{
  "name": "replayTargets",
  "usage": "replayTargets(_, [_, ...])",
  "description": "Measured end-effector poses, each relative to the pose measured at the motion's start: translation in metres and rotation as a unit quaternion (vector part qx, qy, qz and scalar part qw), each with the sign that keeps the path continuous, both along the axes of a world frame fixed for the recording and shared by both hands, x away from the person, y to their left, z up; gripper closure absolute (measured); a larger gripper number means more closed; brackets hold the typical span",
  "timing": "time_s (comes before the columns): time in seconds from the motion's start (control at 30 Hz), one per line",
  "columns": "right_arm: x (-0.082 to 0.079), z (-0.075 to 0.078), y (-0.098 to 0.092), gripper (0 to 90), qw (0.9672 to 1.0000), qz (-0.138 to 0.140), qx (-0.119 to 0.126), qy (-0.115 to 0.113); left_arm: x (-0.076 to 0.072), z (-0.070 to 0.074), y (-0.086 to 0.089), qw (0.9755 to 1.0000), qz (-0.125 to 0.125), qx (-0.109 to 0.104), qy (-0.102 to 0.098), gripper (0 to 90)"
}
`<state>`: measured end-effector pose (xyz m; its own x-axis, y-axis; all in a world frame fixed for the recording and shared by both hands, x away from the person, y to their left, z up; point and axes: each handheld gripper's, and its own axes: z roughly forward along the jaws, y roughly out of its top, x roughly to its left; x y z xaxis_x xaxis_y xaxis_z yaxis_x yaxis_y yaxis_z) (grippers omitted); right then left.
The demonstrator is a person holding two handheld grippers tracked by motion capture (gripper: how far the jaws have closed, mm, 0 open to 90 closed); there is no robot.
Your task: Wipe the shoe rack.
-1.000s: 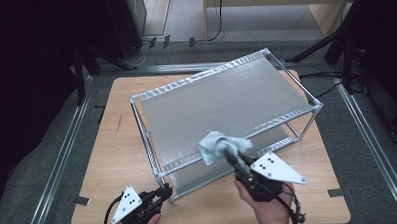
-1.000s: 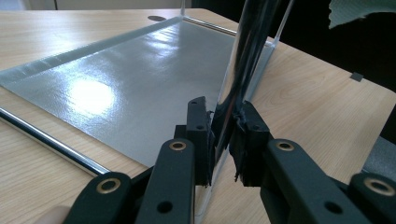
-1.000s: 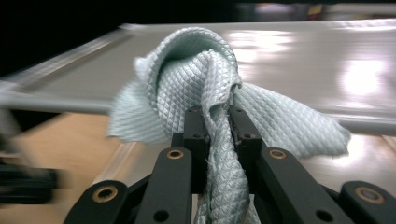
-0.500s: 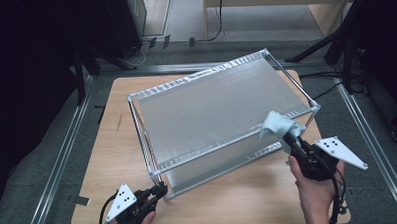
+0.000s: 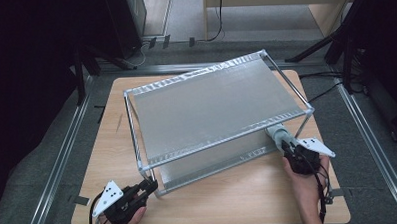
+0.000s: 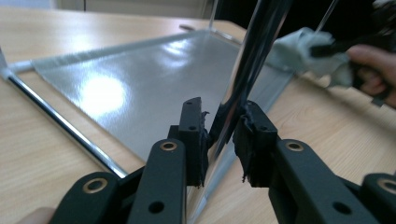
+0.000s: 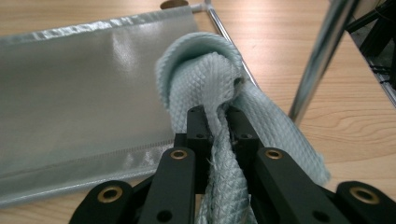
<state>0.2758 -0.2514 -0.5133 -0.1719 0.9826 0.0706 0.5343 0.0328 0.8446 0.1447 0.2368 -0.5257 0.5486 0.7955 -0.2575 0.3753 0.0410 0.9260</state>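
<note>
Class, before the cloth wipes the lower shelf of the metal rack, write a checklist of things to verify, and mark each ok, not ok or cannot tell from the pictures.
1. Cloth clamped in the right gripper: ok, both jaws pinch the bunched fabric.
2. Cloth at the lower shelf: ok, it sits at the shelf's end by the near right post.
3. Left gripper steadying the rack's front left post: not ok, its jaws have just been opening; the post is between them with a gap on one side.
4. Rack standing flat on the table: cannot tell for all feet.
5. Cloth pressing on the shelf surface: cannot tell.
</note>
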Motion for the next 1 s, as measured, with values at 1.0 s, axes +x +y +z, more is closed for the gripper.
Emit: replayTargets(1.0, [0.012,-0.023,0.011,79.6,0.9975,0.035,-0.022,0.057,-0.003,0.004,0.001,0.9981,-0.039,0.044,-0.016,78.2])
